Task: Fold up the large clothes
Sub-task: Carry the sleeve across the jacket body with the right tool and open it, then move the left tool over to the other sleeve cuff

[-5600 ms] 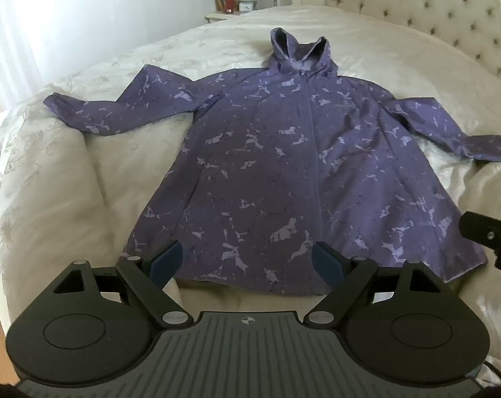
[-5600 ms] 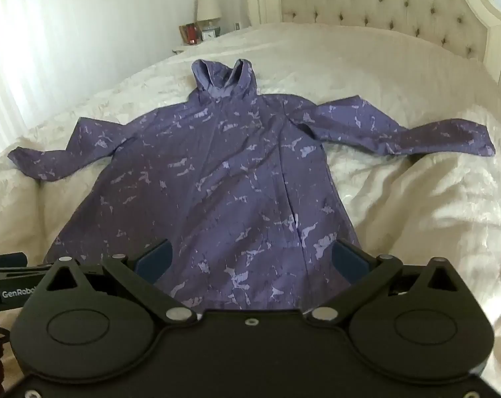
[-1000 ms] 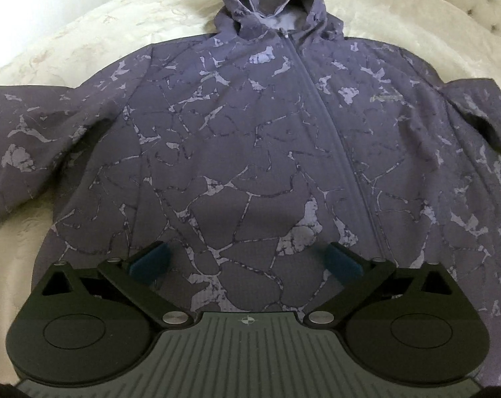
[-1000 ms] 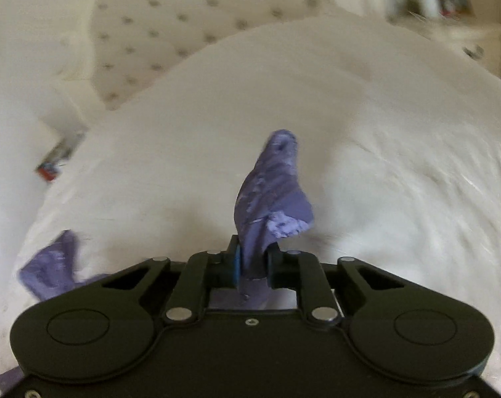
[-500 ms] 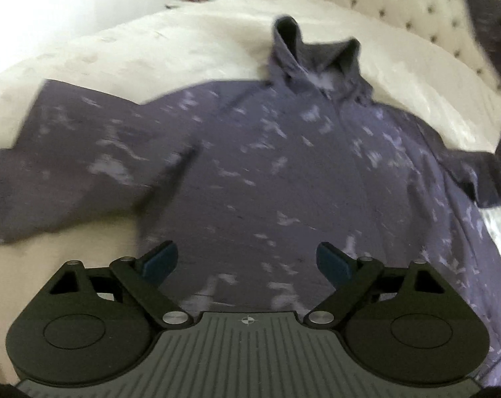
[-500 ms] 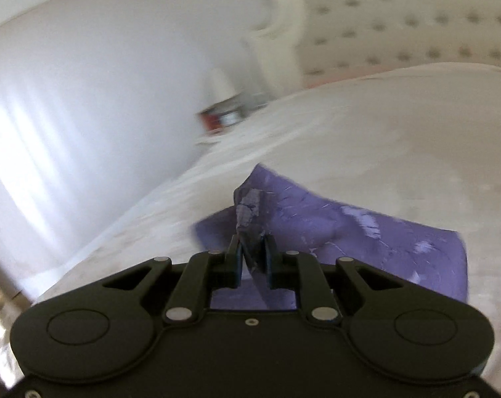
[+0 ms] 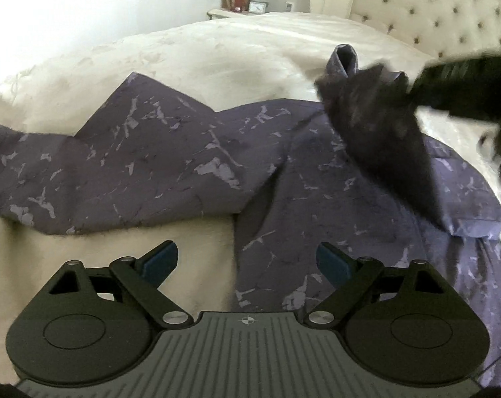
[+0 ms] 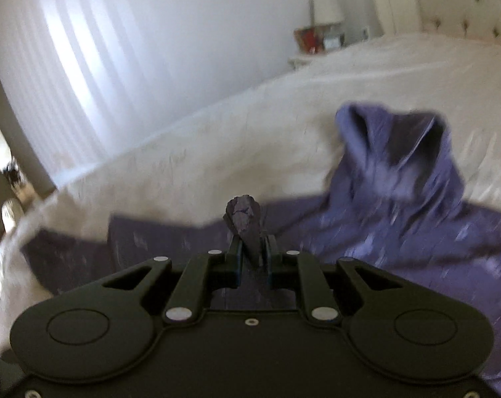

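A purple hooded jacket point(image 7: 316, 172) with pale crackle marks lies face up on the cream bed point(image 7: 217, 53). Its left sleeve point(image 7: 101, 165) stretches out to the left. My left gripper point(image 7: 247, 260) is open and empty, low over the jacket's left side edge near the armpit. My right gripper point(image 8: 252, 252) is shut on the right sleeve's cuff point(image 8: 245, 215) and holds it above the jacket's chest, close to the hood point(image 8: 399, 152). In the left wrist view the right gripper point(image 7: 462, 83) is a dark blur at upper right, with the lifted sleeve point(image 7: 389, 146) hanging from it.
A tufted cream headboard point(image 7: 432, 10) stands at the far end. A nightstand point(image 7: 237, 10) with a lamp, a clock and small items is beside it. A white curtain point(image 8: 117, 66) covers the wall on the left. The bed's left edge point(image 8: 25, 232) drops off nearby.
My right gripper has carried the right sleeve from the far right over the jacket's chest, toward the left. My left gripper has shifted left, toward the jacket's left side and sleeve.
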### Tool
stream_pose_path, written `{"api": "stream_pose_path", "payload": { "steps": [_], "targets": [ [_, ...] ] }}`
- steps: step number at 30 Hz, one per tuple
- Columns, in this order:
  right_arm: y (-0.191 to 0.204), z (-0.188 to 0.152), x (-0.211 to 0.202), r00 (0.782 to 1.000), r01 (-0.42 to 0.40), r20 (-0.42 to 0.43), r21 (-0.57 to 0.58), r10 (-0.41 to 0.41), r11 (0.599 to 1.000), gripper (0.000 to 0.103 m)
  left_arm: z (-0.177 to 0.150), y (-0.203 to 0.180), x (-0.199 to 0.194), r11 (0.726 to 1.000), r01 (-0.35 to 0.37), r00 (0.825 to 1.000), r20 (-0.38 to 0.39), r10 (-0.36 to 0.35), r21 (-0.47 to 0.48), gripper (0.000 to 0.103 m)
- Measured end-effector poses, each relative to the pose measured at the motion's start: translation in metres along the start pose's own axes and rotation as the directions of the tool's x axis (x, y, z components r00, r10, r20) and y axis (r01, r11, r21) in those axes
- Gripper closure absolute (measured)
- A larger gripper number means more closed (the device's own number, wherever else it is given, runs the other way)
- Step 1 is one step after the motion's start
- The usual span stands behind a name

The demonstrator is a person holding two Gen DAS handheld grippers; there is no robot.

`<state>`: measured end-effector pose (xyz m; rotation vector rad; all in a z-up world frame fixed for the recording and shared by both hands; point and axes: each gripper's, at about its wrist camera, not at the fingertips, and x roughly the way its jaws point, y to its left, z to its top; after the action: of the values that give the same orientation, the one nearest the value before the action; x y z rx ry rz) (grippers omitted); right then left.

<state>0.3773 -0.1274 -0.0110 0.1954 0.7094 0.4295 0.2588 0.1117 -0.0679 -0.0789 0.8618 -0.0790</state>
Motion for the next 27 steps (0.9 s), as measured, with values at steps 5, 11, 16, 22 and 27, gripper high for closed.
{"api": "stream_pose_path", "payload": {
  "steps": [5,11,16,22,27],
  "targets": [
    [0.007,-0.031,0.006,0.996,-0.073,-0.051,-0.005,0.073,0.997,0.033,0.002,-0.003,0.0,1.0,0.002,1.0,0.009,-0.002,0.012,0.012],
    [-0.033,-0.035,-0.033,0.998,-0.055,-0.014,0.05,0.056,0.997,0.031,0.018,-0.023,-0.002,0.999,0.02,0.998,0.066,-0.023,0.05,0.012],
    [-0.09,-0.046,-0.063,0.999,0.037,-0.009,0.123,-0.036,0.992,0.031,0.035,-0.053,0.01,0.994,0.04,0.993,0.106,-0.05,0.101,0.012],
    [-0.165,-0.079,-0.089,0.983,0.185,-0.062,0.233,-0.175,0.955,0.031,0.038,-0.083,0.052,0.988,0.021,0.993,0.108,-0.037,0.152,0.012],
    [-0.209,-0.112,-0.103,0.953,0.3,-0.139,0.293,-0.27,0.908,0.038,0.026,-0.082,0.1,0.984,-0.06,0.998,0.005,0.06,0.17,0.011]
  ]
}}
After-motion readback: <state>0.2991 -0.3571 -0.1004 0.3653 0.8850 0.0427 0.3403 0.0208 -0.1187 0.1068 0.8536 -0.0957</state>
